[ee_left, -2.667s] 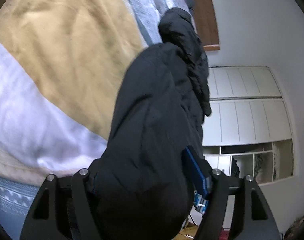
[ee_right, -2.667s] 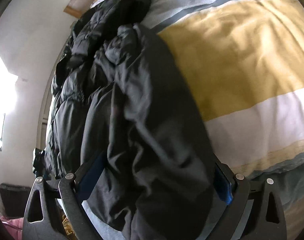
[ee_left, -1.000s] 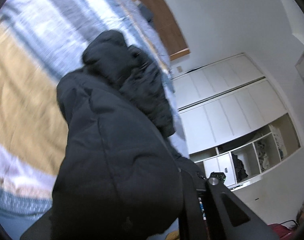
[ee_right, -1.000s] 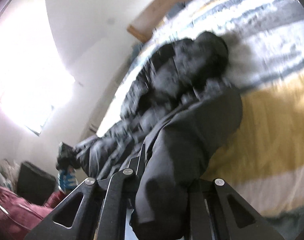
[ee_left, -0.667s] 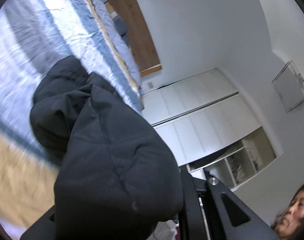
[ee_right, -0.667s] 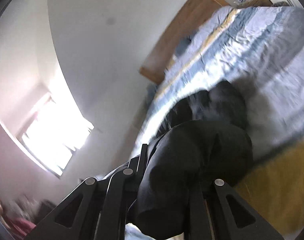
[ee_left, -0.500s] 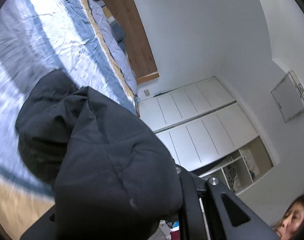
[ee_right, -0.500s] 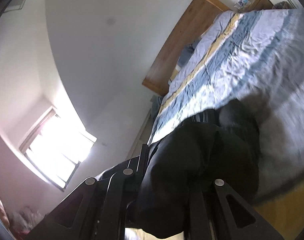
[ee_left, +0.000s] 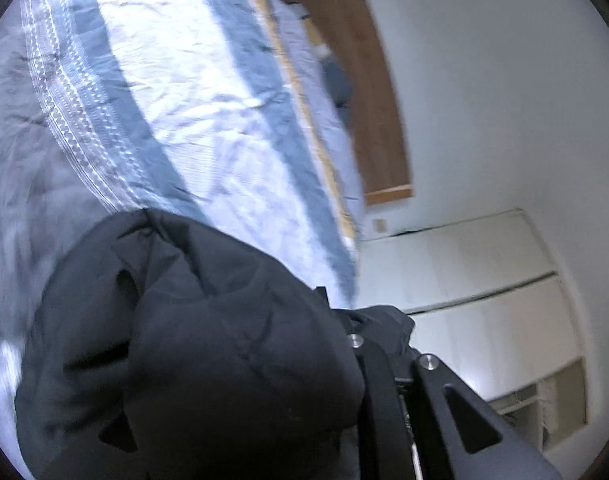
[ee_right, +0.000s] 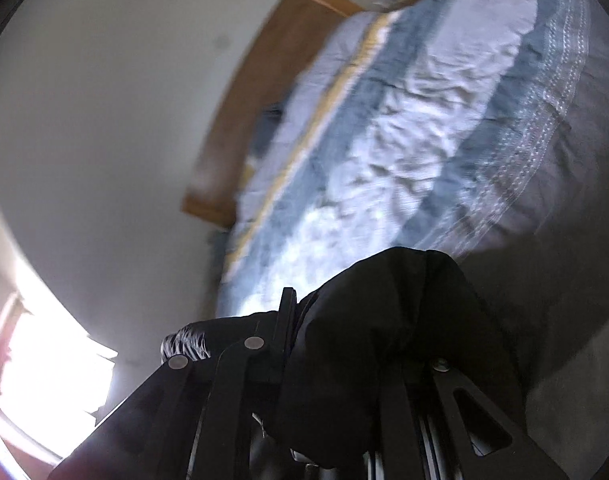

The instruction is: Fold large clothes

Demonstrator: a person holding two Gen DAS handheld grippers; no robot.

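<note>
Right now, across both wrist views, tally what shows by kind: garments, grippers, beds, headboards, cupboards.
Black padded jacket: 1
Grippers: 2, left gripper and right gripper, both shut on the jacket
Bed with striped cover: 1
Wooden headboard: 1
White cupboard: 1
Total: 6

Left wrist view: jacket (ee_left: 192, 344) bunched in the foreground over the left tongs (ee_left: 344, 360), bed (ee_left: 192, 100) behind it. Headboard (ee_left: 368, 92) at the bed's far end against the wall; wardrobe (ee_left: 476, 300) right of the bed. Right wrist view: jacket (ee_right: 384, 340) over the right tongs (ee_right: 356, 360); bed (ee_right: 424, 120) beyond; window (ee_right: 44, 368) lower left.
</note>
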